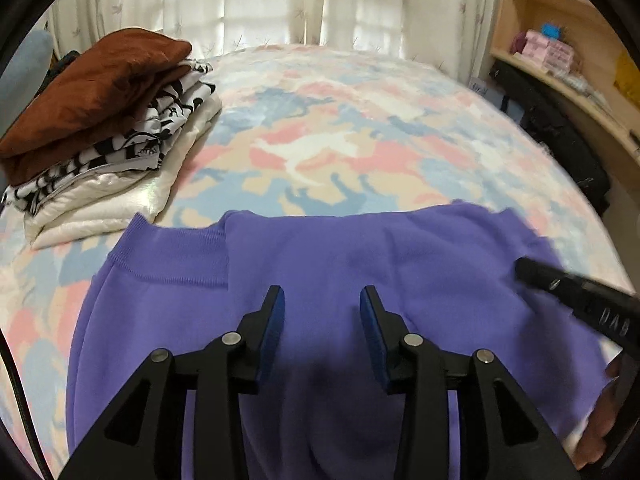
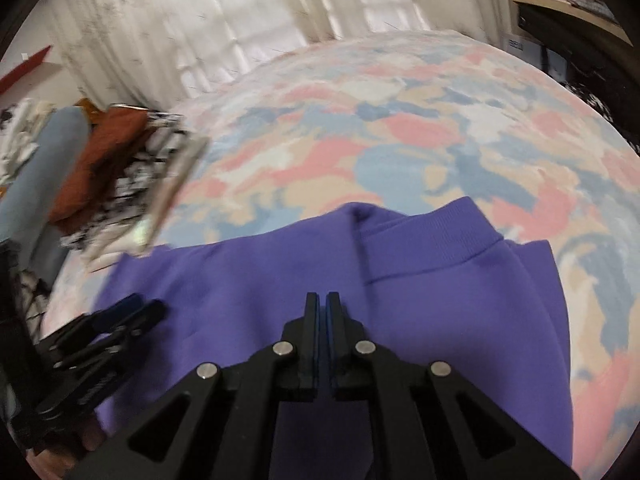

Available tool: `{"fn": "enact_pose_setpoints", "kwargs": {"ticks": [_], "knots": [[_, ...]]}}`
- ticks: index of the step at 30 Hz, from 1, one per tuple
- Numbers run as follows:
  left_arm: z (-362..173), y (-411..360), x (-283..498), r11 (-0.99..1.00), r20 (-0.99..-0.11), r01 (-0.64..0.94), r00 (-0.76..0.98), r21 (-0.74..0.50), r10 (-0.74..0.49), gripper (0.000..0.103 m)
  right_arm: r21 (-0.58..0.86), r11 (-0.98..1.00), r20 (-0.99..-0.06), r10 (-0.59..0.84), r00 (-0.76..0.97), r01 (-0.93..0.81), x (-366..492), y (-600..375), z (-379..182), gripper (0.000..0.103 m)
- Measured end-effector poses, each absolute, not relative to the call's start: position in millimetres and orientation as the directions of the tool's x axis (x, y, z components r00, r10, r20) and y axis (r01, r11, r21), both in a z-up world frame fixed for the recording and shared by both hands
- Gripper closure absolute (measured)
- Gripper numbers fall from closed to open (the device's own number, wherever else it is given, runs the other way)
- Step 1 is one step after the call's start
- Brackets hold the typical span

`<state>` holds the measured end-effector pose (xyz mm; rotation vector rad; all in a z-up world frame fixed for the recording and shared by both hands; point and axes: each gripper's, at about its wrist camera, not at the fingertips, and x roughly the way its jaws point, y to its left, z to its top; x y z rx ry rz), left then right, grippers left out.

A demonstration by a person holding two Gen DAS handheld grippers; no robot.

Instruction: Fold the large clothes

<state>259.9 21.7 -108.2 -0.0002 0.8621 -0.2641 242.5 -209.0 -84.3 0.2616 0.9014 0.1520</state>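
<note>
A purple sweatshirt [image 1: 320, 248] lies folded on the bed, its ribbed hem [image 1: 172, 252] turned up at the left. My left gripper [image 1: 322, 296] hovers over its middle, open, with nothing between the blue pads. In the right wrist view the same purple sweatshirt [image 2: 240, 280] shows its ribbed band [image 2: 432, 248] at the right. My right gripper [image 2: 322, 300] is above it, jaws pressed together with no cloth visible between them. Each gripper shows up blurred in the other's view: the right gripper [image 1: 560, 284] at the right edge, the left gripper [image 2: 132, 312] at the lower left.
A stack of folded clothes [image 1: 100, 120], brown on top, then black-and-white print, then cream, sits at the bed's left; it appears blurred as the stack [image 2: 120, 180]. The pastel patterned bedspread [image 1: 340, 140] stretches beyond. Curtains hang behind; a wooden shelf [image 1: 560, 60] and black bag [image 1: 560, 132] stand right.
</note>
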Motion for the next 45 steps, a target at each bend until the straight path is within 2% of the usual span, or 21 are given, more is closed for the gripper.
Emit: {"fn": "enact_pose_setpoints", "kwargs": {"ticks": [7, 13, 21, 25, 30, 34, 36, 38, 40, 45], "knots": [[-103, 26, 191, 0.951, -0.753, 0.242, 0.585, -0.195, -0.303, 0.065, 0.375, 0.919, -0.736, 0.376, 0.562, -0.122, 172, -168, -82, 0.099], [-143, 21, 174, 0.971, -0.803, 0.208, 0.556, -0.115, -0.215, 0.059, 0.293, 0.947, -0.765, 0.314, 0.563, -0.13, 146, -145, -121, 0.099], [-125, 35, 167, 0.97, -0.808, 0.169, 0.538, -0.177, -0.241, 0.059, 0.261, 0.957, -0.79, 0.288, 0.541, -0.128, 146, -142, -113, 0.099], [-101, 49, 143, 0.979, -0.785, 0.134, 0.584, -0.154, -0.204, 0.041, 0.279, 0.952, -0.763, 0.301, 0.572, -0.128, 127, -146, -89, 0.099], [-76, 69, 110, 0.984, -0.759, 0.105, 0.626, -0.146, -0.179, 0.039, 0.268, 0.949, -0.74, 0.313, 0.595, -0.165, 94, -141, -66, 0.099], [-60, 85, 81, 0.985, -0.738, 0.088, 0.653, -0.152, -0.172, 0.028, 0.284, 0.942, -0.718, 0.334, 0.611, -0.181, 64, -137, -54, 0.099], [-55, 91, 70, 0.986, -0.73, 0.074, 0.665, -0.148, -0.16, 0.027, 0.292, 0.938, -0.71, 0.344, 0.615, -0.187, 51, -136, -49, 0.092], [-51, 98, 60, 0.987, -0.726, 0.062, 0.67, -0.151, -0.153, 0.026, 0.287, 0.938, -0.707, 0.343, 0.619, -0.192, 43, -135, -45, 0.073], [-48, 105, 49, 0.986, -0.727, 0.05, 0.67, -0.16, -0.152, 0.025, 0.281, 0.939, -0.695, 0.341, 0.632, -0.198, 34, -134, -40, 0.069], [-50, 119, 31, 0.986, -0.736, 0.036, 0.661, -0.165, -0.147, 0.02, 0.273, 0.94, -0.677, 0.34, 0.653, -0.206, 17, -134, -33, 0.069]]}}
